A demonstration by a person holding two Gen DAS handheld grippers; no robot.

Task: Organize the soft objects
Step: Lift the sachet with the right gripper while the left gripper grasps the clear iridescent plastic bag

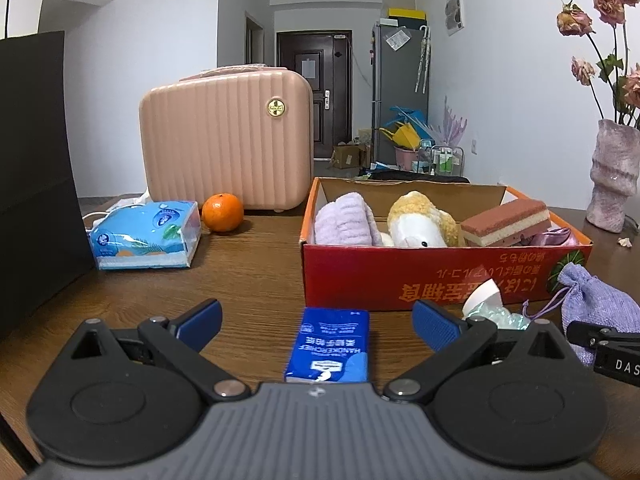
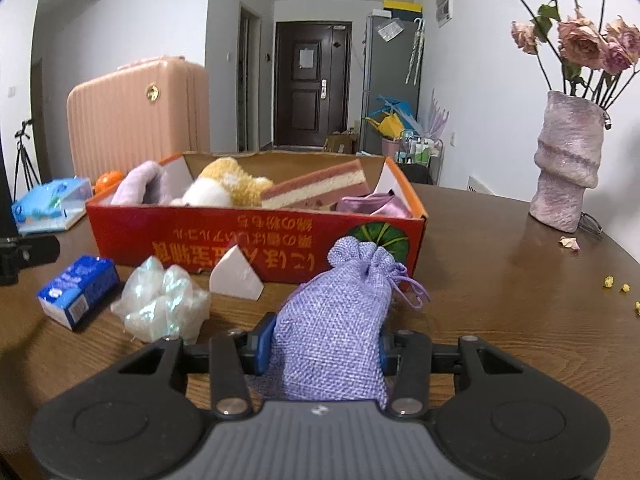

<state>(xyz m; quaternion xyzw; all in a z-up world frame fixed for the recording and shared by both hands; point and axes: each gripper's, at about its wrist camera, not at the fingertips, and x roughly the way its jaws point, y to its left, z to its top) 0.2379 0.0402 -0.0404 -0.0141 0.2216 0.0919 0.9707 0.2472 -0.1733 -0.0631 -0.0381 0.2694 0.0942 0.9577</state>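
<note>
Right wrist view, lower centre: right gripper (image 2: 326, 350) pinches the lilac pouch (image 2: 334, 320), evidently for the red box (image 2: 256, 242); left gripper (image 1: 316, 322) spread around the tissue pack (image 1: 328, 346).

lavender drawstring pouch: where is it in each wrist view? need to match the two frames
Left wrist view: the lavender drawstring pouch lies at the far right edge, on the table before the red box's right corner.
Right wrist view: pouch at lower centre, pinched between the right gripper's blue pads.
Shared landmark: the red box just behind it, holding the plush toy.
</note>
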